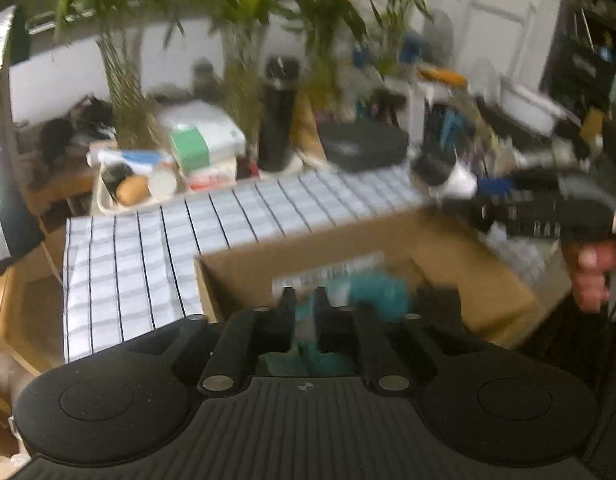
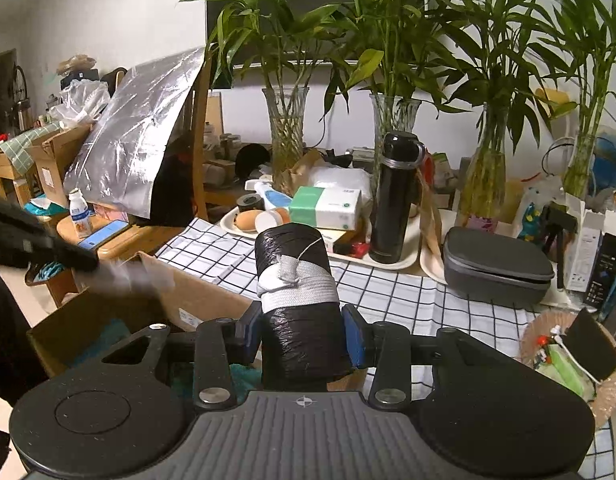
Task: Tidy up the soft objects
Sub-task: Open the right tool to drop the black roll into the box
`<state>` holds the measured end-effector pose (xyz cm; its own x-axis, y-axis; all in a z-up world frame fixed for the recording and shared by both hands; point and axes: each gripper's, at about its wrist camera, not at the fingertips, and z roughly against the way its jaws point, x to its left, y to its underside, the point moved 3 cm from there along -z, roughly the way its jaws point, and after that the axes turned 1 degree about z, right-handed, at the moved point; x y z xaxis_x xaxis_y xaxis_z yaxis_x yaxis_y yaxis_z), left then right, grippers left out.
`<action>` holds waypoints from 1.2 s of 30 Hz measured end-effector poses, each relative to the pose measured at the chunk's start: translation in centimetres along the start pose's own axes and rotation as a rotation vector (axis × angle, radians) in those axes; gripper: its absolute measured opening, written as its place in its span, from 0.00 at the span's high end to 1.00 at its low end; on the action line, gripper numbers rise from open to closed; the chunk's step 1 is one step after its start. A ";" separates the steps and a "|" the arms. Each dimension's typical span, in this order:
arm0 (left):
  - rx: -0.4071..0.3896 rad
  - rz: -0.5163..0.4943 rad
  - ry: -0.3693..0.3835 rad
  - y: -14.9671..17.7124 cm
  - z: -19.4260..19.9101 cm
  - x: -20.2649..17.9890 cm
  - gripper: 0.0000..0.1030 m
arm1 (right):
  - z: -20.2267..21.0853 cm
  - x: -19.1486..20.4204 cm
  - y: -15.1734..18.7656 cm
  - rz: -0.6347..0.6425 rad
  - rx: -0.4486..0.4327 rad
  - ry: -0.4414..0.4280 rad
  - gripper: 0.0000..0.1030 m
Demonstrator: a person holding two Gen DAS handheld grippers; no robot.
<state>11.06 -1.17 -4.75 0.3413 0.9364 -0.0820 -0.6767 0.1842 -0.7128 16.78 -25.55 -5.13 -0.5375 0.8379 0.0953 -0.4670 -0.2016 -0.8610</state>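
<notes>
- The cardboard box (image 2: 108, 320) sits open on the checked cloth (image 2: 387, 292) that covers the surface; every place below is given from this box.
- Left of the box, beyond the cloth's edge, a small white bottle (image 2: 79, 212) stands beside a phone (image 2: 104, 234) on a wooden stool.
- Over the box, the left tool (image 1: 304, 300) points down into it with its fingers narrow; the view is blurred, so I cannot tell whether they grip the teal soft thing (image 1: 371, 288) that lies inside the box.
- Just right of the box, above its near corner, the right tool (image 2: 304, 334) clamps a black plastic roll (image 2: 298, 300) with a grey band wrapped around its middle; the blue pads (image 2: 353, 340) press both its sides.
- Behind the box, a tray holds a green-and-white tissue pack (image 2: 325, 208) and a tall black flask (image 2: 395, 196).
- Far right of the box lies a grey case (image 2: 495, 268).
</notes>
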 end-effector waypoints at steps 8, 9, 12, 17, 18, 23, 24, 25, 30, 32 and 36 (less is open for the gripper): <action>-0.024 0.040 -0.045 2.6 2.1 0.5 0.53 | 0.9 1.2 1.1 0.013 0.014 -0.009 0.57; -0.024 0.049 -0.053 2.6 2.3 0.7 0.53 | 1.0 1.3 1.2 0.013 0.014 -0.010 0.57; -0.030 0.074 -0.073 2.7 2.9 1.0 0.53 | 1.6 1.2 1.1 -0.001 -0.003 -0.003 0.57; -0.026 0.083 -0.089 2.9 3.6 1.0 0.52 | 2.0 1.3 0.8 -0.021 -0.019 -0.004 0.56; -0.022 0.082 -0.093 3.0 3.7 1.0 0.52 | 1.9 1.4 0.9 -0.023 -0.016 -0.005 0.56; -0.015 0.086 -0.107 3.5 3.9 0.5 0.52 | 0.1 1.7 1.5 -0.019 0.083 0.038 0.22; -0.015 0.087 -0.107 3.6 4.0 0.5 0.52 | 0.1 2.1 1.6 -0.005 0.083 0.047 0.06; -0.017 0.088 -0.108 3.6 4.1 0.4 0.52 | 0.1 2.1 1.6 -0.005 0.083 0.047 0.01; -0.041 0.116 -0.122 3.5 4.3 0.3 0.52 | 0.5 3.2 2.2 0.002 0.091 0.059 0.00; -0.052 0.120 -0.122 3.4 4.4 0.1 0.52 | 0.6 3.6 2.5 0.011 0.105 0.079 0.00; -0.077 0.113 -0.127 3.3 4.7 -0.5 0.52 | 1.1 4.1 2.6 -0.019 0.106 0.094 0.00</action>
<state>5.53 0.38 -3.78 0.1778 0.9808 -0.0797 -0.6523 0.0569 -0.7558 12.58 -23.20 -6.44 -0.4618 0.8850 0.0597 -0.5509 -0.2334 -0.8012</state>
